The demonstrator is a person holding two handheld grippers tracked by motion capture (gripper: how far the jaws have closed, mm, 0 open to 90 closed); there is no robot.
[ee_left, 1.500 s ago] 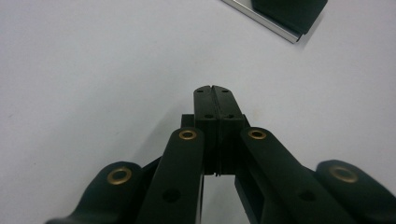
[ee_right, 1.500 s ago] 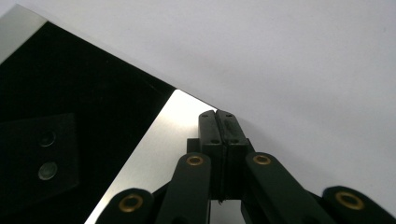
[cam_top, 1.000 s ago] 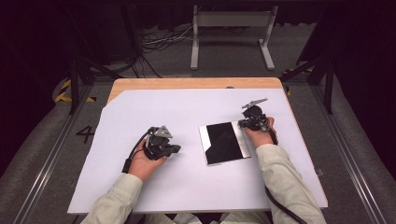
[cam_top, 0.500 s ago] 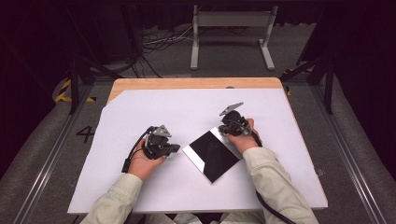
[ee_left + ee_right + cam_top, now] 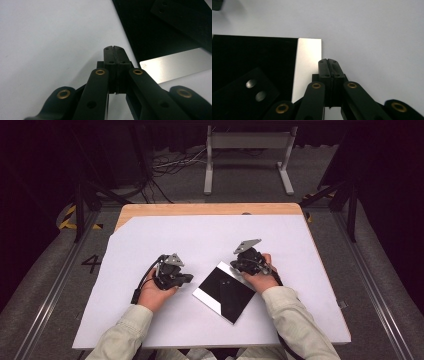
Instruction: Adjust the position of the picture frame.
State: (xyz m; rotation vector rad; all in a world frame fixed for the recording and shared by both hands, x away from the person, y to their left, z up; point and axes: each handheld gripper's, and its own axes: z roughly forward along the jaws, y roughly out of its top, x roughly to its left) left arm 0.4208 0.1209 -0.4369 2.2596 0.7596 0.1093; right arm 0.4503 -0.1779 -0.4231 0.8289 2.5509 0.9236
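A flat black glossy plate with silver strips on two edges lies cornerwise on the white sheet. My right gripper is shut and empty at the plate's far corner. In the right gripper view its tips rest against the outer edge of the silver strip, beside the black face. My left gripper is also shut and empty, lying on the sheet just left of the plate. In the left gripper view its tips stop short of the plate and its silver strip.
The white sheet covers most of a wooden table. Bare sheet extends behind and to both sides of the hands. On the floor beyond the table stand a metal frame and cables. Rails run along both sides of the table.
My right gripper has moved left and toward the person. The plate has turned counterclockwise from square to cornerwise and slid a little nearer. The left gripper has stayed put.
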